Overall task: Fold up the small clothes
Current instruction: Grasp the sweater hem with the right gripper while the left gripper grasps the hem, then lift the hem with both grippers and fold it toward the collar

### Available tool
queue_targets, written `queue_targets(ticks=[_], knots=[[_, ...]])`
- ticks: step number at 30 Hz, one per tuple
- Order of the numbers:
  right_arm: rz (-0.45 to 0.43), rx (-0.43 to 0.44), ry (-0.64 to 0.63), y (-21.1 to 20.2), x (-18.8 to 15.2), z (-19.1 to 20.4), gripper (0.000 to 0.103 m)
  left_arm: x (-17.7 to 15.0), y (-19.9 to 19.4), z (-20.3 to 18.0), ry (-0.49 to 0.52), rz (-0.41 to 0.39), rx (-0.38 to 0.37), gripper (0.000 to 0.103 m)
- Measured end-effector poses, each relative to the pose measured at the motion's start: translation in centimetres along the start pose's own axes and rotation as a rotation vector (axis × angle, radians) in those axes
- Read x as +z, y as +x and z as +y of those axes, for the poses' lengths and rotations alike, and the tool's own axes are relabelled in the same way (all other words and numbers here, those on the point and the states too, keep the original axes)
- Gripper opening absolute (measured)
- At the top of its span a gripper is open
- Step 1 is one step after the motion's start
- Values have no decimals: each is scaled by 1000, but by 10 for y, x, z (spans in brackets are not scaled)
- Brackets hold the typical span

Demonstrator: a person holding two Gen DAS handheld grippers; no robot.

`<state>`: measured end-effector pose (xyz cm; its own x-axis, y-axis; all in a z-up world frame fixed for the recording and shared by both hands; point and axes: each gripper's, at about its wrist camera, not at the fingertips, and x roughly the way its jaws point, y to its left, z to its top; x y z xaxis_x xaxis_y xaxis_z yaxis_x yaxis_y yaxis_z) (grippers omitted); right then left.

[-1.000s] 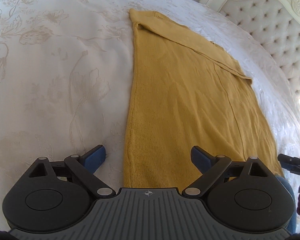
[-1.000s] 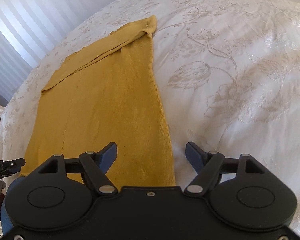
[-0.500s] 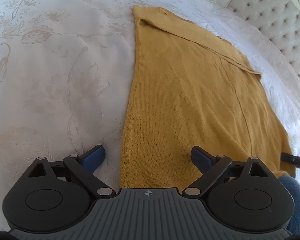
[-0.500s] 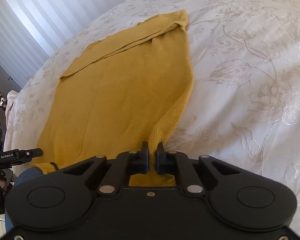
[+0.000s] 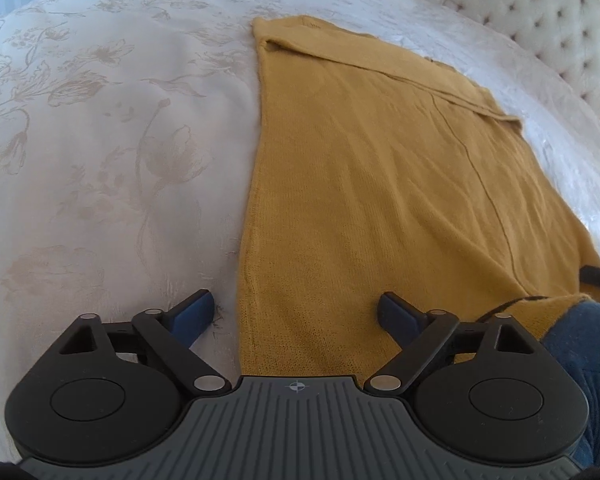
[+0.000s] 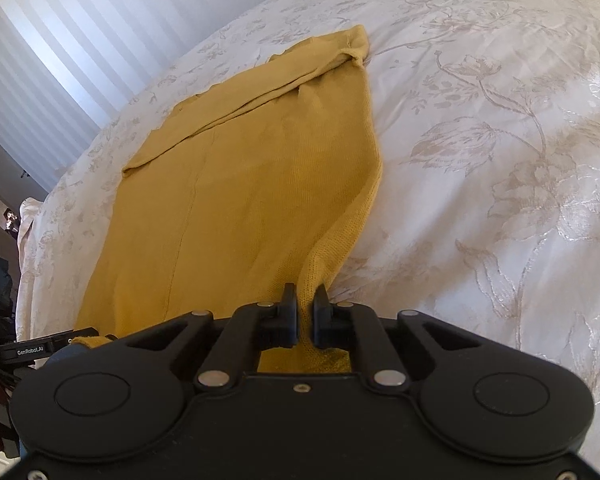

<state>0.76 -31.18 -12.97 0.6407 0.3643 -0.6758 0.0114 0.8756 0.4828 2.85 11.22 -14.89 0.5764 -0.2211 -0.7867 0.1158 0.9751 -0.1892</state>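
mustard garment flat on bedspread; left gripper closing, straddling hem corner; right gripper pinching garment edge.

A bed with a white floral cover carries the things. A yellow garment lies spread flat on it, one sleeve folded across its far end, near the tufted headboard.

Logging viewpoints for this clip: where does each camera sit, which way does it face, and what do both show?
Left wrist: on the left gripper, looking down along its closing fingers at the yellow garment; a jeans-clad leg shows.
Right wrist: on the right gripper, looking down at the hem it pinches.
Shared: the garment on the floral bedspread.
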Motion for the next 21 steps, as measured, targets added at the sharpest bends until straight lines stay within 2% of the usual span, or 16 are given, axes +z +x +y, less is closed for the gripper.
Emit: queue_targets(ticks=[1, 2, 3, 4, 6, 7, 12, 21], knots=[[-1, 3, 2, 0, 0, -1, 15, -1, -2, 2, -11, -9, 8, 66], [-3, 7, 5, -1, 0, -2, 15, -1, -4, 4, -23, -17, 17, 59], [-5, 10, 8, -1, 0, -3, 15, 0, -6, 7, -34, -24, 17, 44], [-7, 13, 11, -1, 0, -4, 15, 1, -7, 10, -41, -25, 0, 27], [-8, 20, 16, -1, 0, -5, 15, 1, -9, 17, -74, -20, -51, 6], [-11, 23, 16, -2, 0, -5, 15, 2, -9, 20, -103, -22, -78, 6], [-71, 67, 34, -11, 10, -2, 15, 9, -19, 25, -166, -73, -110, 5], [-203, 152, 67, -21, 70, 6, 14, 74, -38, 18, -195, -230, -154, 5]])
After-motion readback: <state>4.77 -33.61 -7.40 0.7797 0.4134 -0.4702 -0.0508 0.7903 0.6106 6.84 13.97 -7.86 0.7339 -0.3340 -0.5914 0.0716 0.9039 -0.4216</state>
